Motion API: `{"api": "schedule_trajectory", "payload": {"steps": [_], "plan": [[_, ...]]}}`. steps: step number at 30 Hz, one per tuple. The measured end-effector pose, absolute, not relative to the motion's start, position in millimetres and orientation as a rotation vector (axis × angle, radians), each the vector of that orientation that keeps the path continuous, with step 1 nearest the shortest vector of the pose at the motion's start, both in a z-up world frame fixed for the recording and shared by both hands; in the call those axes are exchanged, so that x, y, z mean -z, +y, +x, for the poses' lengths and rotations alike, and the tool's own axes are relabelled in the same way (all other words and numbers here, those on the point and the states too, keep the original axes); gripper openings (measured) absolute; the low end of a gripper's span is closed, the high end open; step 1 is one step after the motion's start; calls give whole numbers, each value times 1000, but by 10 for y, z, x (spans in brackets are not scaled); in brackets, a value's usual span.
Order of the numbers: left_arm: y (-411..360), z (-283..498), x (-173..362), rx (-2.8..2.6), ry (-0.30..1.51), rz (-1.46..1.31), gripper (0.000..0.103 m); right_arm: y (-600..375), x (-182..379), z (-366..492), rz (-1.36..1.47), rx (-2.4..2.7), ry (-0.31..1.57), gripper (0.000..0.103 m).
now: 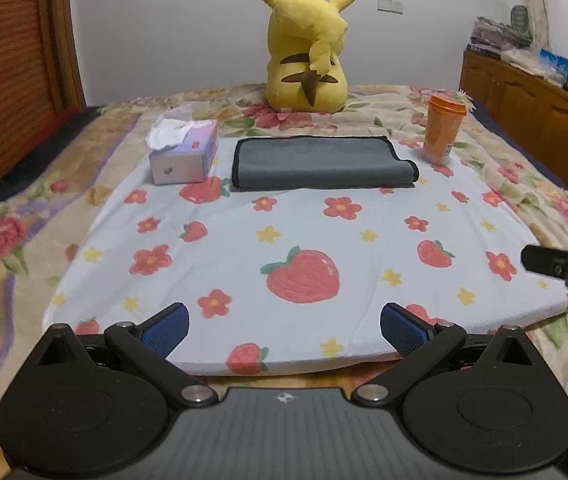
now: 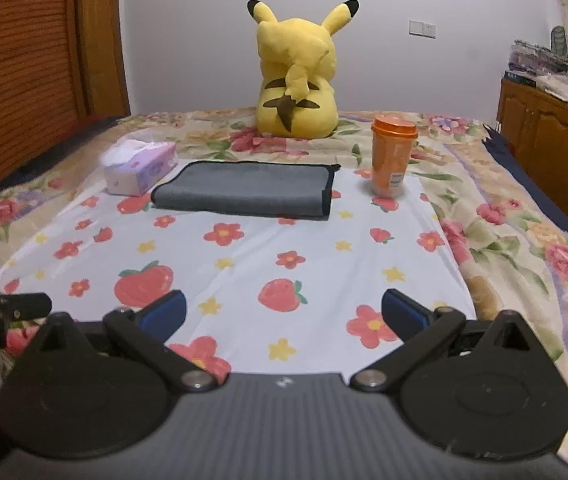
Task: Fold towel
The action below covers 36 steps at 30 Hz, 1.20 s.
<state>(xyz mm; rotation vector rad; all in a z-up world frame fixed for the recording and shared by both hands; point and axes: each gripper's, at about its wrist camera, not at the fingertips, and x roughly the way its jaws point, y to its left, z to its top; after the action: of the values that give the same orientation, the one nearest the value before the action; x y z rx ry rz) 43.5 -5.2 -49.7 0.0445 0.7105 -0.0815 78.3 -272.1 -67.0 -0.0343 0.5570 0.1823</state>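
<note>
A grey towel with black edging (image 1: pixel 320 162) lies folded flat at the far side of a white strawberry-print cloth (image 1: pixel 304 236); it also shows in the right wrist view (image 2: pixel 248 192). My left gripper (image 1: pixel 284 330) is open and empty, low over the near edge of the cloth, well short of the towel. My right gripper (image 2: pixel 284 314) is open and empty, also over the near part of the cloth (image 2: pixel 284 248). Part of the right gripper shows at the right edge of the left wrist view (image 1: pixel 564 268).
A tissue box (image 1: pixel 184 156) stands left of the towel and an orange lidded cup (image 1: pixel 442 128) to its right. A yellow Pikachu plush (image 1: pixel 308 52) sits behind on the floral bedspread (image 1: pixel 12 248). A wooden cabinet (image 1: pixel 532 100) stands at the right, a wooden headboard (image 1: pixel 8 72) at the left.
</note>
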Motion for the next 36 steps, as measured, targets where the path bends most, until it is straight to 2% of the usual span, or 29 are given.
{"api": "schedule_trajectory", "payload": {"steps": [36], "plan": [[-28,253,179,38,496,66,103,-2824,596,698,4,-144,442,103]]}}
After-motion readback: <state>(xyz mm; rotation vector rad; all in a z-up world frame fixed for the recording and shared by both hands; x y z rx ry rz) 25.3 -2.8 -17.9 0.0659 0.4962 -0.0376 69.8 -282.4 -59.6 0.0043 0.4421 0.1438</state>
